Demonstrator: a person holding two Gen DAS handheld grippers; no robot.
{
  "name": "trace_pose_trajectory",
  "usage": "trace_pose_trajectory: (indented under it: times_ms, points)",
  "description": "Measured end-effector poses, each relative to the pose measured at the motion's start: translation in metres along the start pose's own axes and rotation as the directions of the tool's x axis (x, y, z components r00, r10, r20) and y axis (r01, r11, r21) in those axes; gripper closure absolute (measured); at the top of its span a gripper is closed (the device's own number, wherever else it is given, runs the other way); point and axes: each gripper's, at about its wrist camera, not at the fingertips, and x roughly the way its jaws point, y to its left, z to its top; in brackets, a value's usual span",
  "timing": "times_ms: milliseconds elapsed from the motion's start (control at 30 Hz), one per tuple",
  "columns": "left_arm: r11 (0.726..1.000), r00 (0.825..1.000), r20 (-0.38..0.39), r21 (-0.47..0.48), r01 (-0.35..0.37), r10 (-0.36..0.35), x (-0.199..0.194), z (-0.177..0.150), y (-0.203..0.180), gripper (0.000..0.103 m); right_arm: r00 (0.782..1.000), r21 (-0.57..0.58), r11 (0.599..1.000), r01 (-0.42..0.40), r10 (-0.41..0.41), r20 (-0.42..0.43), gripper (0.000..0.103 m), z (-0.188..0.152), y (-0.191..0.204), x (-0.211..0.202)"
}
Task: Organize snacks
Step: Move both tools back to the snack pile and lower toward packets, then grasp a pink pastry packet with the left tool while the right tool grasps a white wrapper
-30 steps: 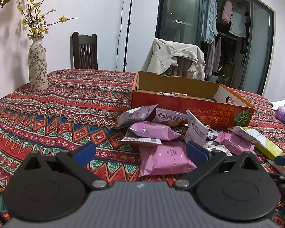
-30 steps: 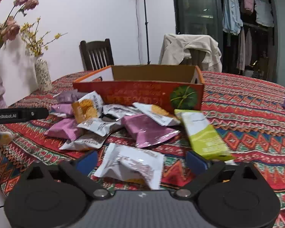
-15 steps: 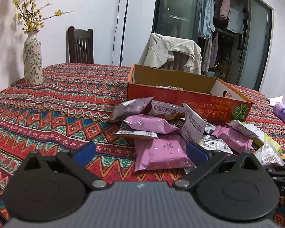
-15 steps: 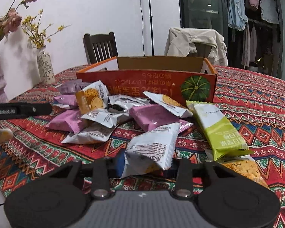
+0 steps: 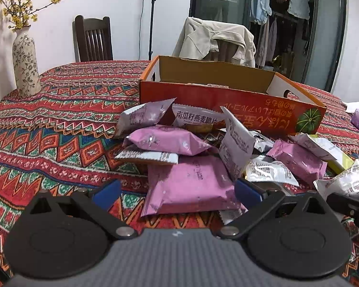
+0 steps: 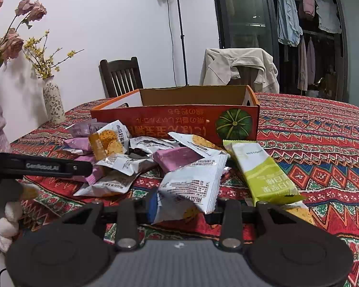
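The right gripper [image 6: 179,203] has its jaws clamped on a crinkled white foil snack packet [image 6: 191,184], lifted just above the patterned red surface [image 6: 323,143]. "GenRobot.AI" reads on the left gripper [image 5: 177,191], jaws apart around a flat pink snack packet [image 5: 191,184]. Behind the pile sits an open orange cardboard box with a green pumpkin print [image 6: 179,122]; its contents are mostly hidden.

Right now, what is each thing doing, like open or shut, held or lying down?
Orange cardboard box: open on top, on the tablecloth.
White crinkly snack packet: sealed, pinched in the right tongs.
Left tongs: open, around a flat pink snack packet lying on the table.
Long green snack bar: lying flat.
Flowered ceramic vase: upright.
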Motion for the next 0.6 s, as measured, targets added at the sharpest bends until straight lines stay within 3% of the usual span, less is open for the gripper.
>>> trace_pose_trajectory:
  times_ms: [600]
  points:
    - [0.999,0.997,-0.076,0.025,-0.028,0.030,0.021,0.004,-0.010,0.000,1.000,0.009,1.000,0.008,-0.008,0.010,0.067,-0.001,-0.001,0.002]
